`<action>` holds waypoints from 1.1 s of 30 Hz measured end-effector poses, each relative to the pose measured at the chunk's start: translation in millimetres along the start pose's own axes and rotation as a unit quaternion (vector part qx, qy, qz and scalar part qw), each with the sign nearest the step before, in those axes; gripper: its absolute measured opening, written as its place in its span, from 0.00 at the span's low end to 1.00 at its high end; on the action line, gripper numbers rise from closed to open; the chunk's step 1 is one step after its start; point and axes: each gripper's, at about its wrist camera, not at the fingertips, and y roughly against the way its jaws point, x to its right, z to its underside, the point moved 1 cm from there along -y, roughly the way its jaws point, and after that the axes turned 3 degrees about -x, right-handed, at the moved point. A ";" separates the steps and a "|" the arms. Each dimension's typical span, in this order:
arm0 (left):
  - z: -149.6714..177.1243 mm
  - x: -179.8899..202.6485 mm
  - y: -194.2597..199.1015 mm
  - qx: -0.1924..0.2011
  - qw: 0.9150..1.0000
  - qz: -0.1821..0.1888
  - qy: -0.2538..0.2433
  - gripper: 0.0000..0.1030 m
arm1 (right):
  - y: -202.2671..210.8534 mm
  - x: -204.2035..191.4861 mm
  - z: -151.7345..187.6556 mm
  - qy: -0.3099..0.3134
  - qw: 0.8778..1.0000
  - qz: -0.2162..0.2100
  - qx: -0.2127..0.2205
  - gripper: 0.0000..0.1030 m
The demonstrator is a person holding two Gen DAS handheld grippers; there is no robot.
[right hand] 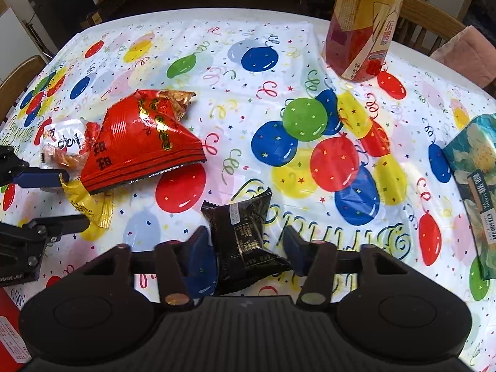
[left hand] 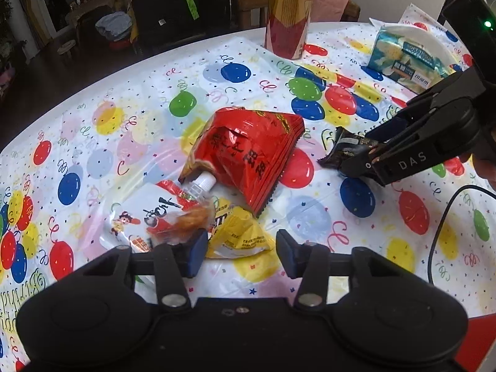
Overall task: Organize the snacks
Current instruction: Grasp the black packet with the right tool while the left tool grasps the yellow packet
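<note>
Dining room, round worktop (right hand: 186, 24) under a balloon-print cloth, chairs at the rim.

Right gripper (right hand: 248, 248): jaws spread, black packet (right hand: 245, 238) lying between them on the cloth. One pad looks close to or touching the packet's near corner, the other stands apart. Released, not clamped. From the left wrist view the same gripper (left hand: 369, 161) sits low over the packet (left hand: 344, 148), so this reads as either about to pinch or just let go; can't tell which.

Left gripper (left hand: 241, 254): jaws open, nothing held. Yellow packet (left hand: 238, 232) sits just ahead in the gap, a small clear-wrapped orange snack (left hand: 189, 220) against the left pad.

Snacks bunch in one heap: red bag (left hand: 248, 152) on top, white pouch (left hand: 155, 214) with its cap tucked under the red bag's edge, yellow packet half beneath. Black packet is the outlier, near the heap but apart; likely it gets pulled toward the group.

Room: open cloth between black packet and red bag, clear slide path. Bottle (right hand: 365, 21) stands upright well behind, tissue pack (right hand: 474, 186) off to the right, both out of the way. Worktop edge is close on the near side; cable (left hand: 440, 226) trails there, snag risk.
</note>
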 end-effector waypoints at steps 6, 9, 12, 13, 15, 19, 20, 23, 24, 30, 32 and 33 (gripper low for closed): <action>-2.9 0.8 -2.4 -0.003 1.000 -0.013 0.000 0.34 | -0.1 -4.7 6.2 0.008 1.000 0.007 0.004 0.37; -3.5 -0.2 -1.0 -0.002 1.000 -0.010 0.006 0.25 | 2.2 -6.3 8.9 0.008 1.000 0.014 0.004 0.32; -3.2 -2.4 1.2 -0.004 1.000 -0.003 0.016 0.23 | 5.6 -6.2 13.5 0.001 1.000 0.016 0.004 0.31; -2.8 -2.6 1.6 -0.004 1.000 -0.001 0.018 0.22 | 7.3 -6.0 15.4 -0.002 1.000 0.016 0.005 0.30; -1.9 -2.7 3.2 -0.007 1.000 0.003 0.021 0.21 | 11.9 -6.0 19.8 -0.010 1.000 0.011 0.004 0.30; 1.2 -3.5 12.4 -0.006 0.999 0.014 0.031 0.20 | 27.2 -7.1 30.9 -0.023 1.000 -0.005 0.008 0.30; 2.4 -3.7 15.8 -0.005 0.999 0.016 0.031 0.20 | 31.9 -7.6 34.1 -0.025 1.000 -0.008 0.008 0.30; 5.6 -4.2 26.3 -0.002 0.999 0.021 0.031 0.20 | 47.3 -10.6 44.2 -0.032 0.999 -0.016 0.013 0.30; 7.1 -4.8 29.9 -0.002 0.999 0.023 0.033 0.20 | 52.6 -12.1 47.6 -0.034 0.999 -0.017 0.013 0.30; 16.9 -6.4 52.1 -0.002 0.999 0.030 0.034 0.19 | 84.9 -24.1 66.7 -0.044 0.999 -0.013 0.016 0.30; 20.9 -6.5 61.9 0.000 0.999 0.030 0.032 0.19 | 97.5 -28.3 73.0 -0.047 0.999 -0.015 0.020 0.30; 22.9 -6.5 67.3 0.002 0.999 0.030 0.030 0.19 | 104.2 -31.0 76.6 -0.047 0.999 -0.014 0.023 0.30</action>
